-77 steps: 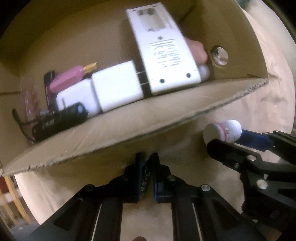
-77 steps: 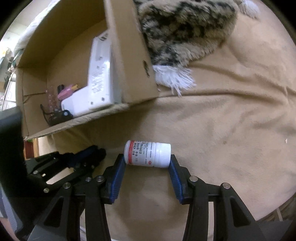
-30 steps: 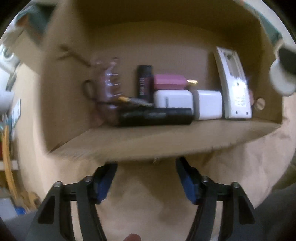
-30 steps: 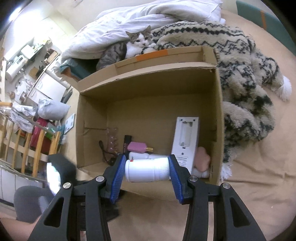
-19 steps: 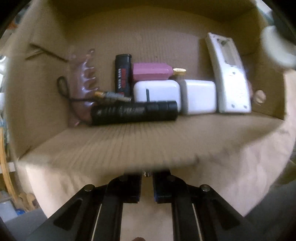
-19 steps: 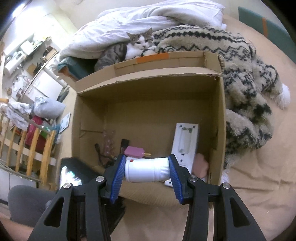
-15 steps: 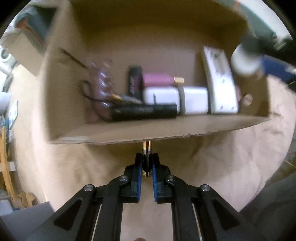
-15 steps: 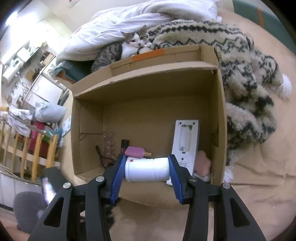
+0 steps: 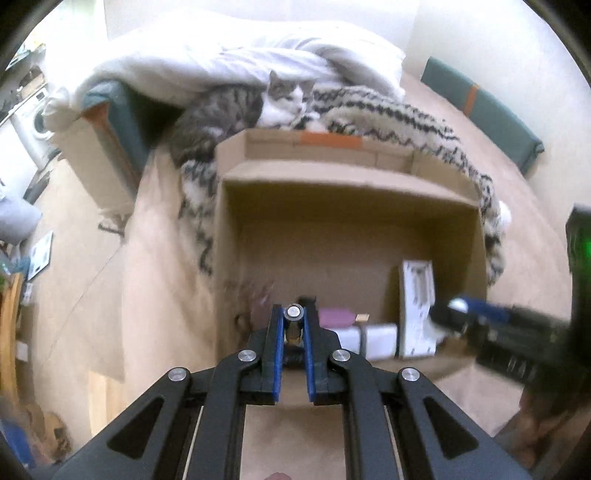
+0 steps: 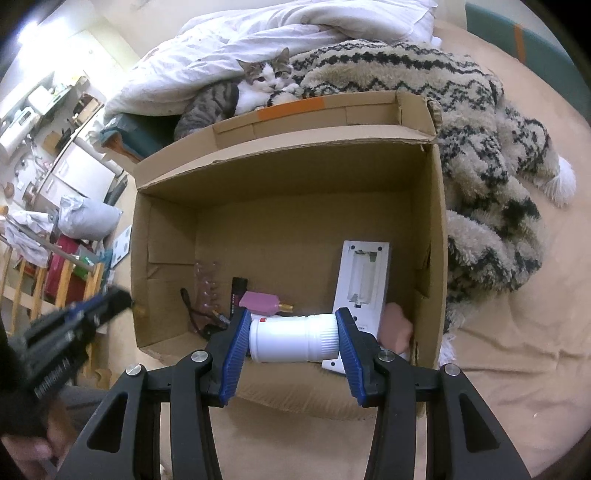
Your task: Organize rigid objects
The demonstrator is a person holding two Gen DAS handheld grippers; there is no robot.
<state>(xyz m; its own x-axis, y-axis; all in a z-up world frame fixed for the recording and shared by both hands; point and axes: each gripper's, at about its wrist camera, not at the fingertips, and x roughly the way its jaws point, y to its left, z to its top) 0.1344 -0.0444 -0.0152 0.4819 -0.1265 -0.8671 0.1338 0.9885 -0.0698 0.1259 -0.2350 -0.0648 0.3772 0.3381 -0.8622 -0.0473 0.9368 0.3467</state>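
An open cardboard box (image 10: 432, 236) stands on the tan bed cover. It also shows in the left wrist view (image 9: 347, 192). My right gripper (image 10: 293, 338) is shut on a white pill bottle (image 10: 293, 338), held sideways above the box's near edge. My left gripper (image 9: 294, 325) is shut on a small gold-and-silver battery (image 9: 294, 318), held end-on above the box's near left part. In the box lie a white remote (image 10: 364, 280), a pink item (image 10: 258, 303), a clear hair claw (image 10: 207, 288) and white chargers (image 9: 376, 334).
A grey-and-white cat (image 10: 258, 83) lies behind the box under a white duvet (image 10: 295, 29). A patterned fluffy blanket (image 10: 491, 177) lies right of the box. A wooden chair (image 10: 44, 291) and room clutter are off the bed at the left.
My left gripper closed on the battery, lifted it off the cover and rose high above the box. My right gripper has kept the pill bottle over the box's near edge.
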